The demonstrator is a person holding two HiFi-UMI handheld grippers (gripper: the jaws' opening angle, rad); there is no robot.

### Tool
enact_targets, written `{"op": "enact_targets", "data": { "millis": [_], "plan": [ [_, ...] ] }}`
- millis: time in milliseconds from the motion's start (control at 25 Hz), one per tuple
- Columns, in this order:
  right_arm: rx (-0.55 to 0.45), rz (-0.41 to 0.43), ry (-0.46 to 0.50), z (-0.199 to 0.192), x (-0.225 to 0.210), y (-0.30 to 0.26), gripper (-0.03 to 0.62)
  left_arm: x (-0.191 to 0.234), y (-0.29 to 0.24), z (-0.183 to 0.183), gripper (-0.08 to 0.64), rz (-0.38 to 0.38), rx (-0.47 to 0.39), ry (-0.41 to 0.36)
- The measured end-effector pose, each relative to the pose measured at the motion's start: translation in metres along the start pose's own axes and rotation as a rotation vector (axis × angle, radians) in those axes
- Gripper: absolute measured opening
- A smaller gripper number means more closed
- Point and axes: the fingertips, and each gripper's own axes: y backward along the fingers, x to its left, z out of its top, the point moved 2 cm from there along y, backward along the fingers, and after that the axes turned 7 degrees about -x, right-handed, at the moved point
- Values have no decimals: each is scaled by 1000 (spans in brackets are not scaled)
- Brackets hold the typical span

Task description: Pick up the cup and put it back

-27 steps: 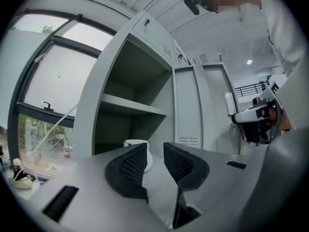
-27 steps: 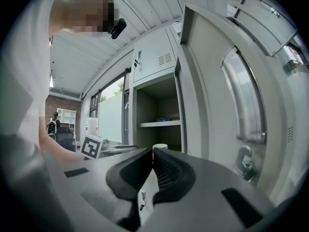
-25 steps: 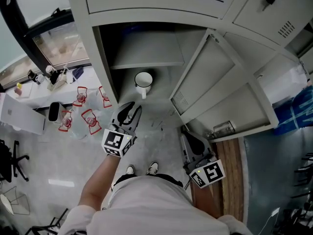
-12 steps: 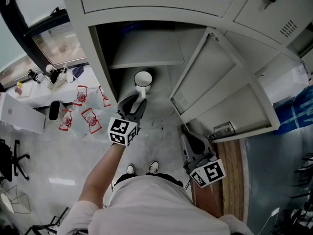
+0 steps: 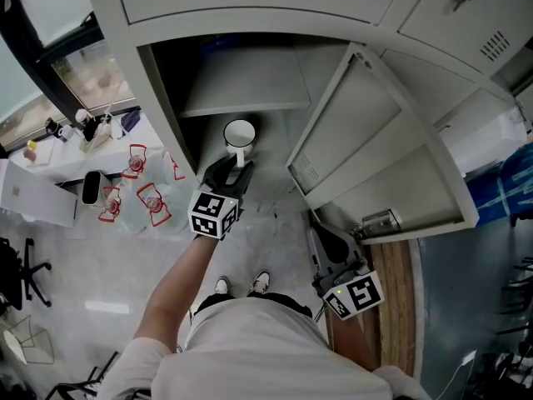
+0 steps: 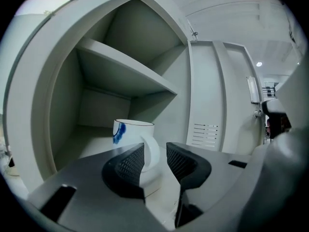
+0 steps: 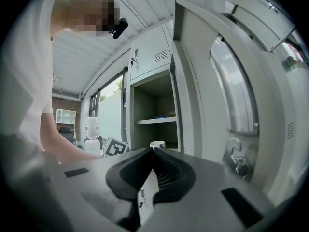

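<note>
A white cup [image 5: 239, 134] with a blue mark stands upright on the floor of the open locker compartment [image 5: 275, 132], its handle towards me. My left gripper [image 5: 236, 163] reaches into the compartment mouth. In the left gripper view the cup [image 6: 131, 131] stands just ahead and its handle [image 6: 151, 151] sits between the jaws of the left gripper [image 6: 154, 149]. The jaws have just been opening, and a gap shows beside the handle. My right gripper [image 5: 319, 223] hangs low beside the locker door, shut and empty; from the right gripper [image 7: 153, 152] the cup [image 7: 157, 144] looks far off.
The locker door [image 5: 366, 140] stands swung open to the right, its latch [image 5: 379, 221] near my right gripper. A shelf [image 5: 241, 86] spans the compartment above the cup. A table [image 5: 50, 177] with red-rimmed items and clutter stands at the left.
My left gripper has moved forward and down to the cup, so its jaws now flank the handle, and they stand wider. The right gripper has kept still.
</note>
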Motion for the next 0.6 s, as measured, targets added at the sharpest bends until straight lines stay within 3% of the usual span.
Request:
{"op": "enact_targets", "data": {
  "millis": [600],
  "plan": [
    [0,4,-17,-5,-8,-2,18,0,-7,-6,117,6,12,18]
  ]
}}
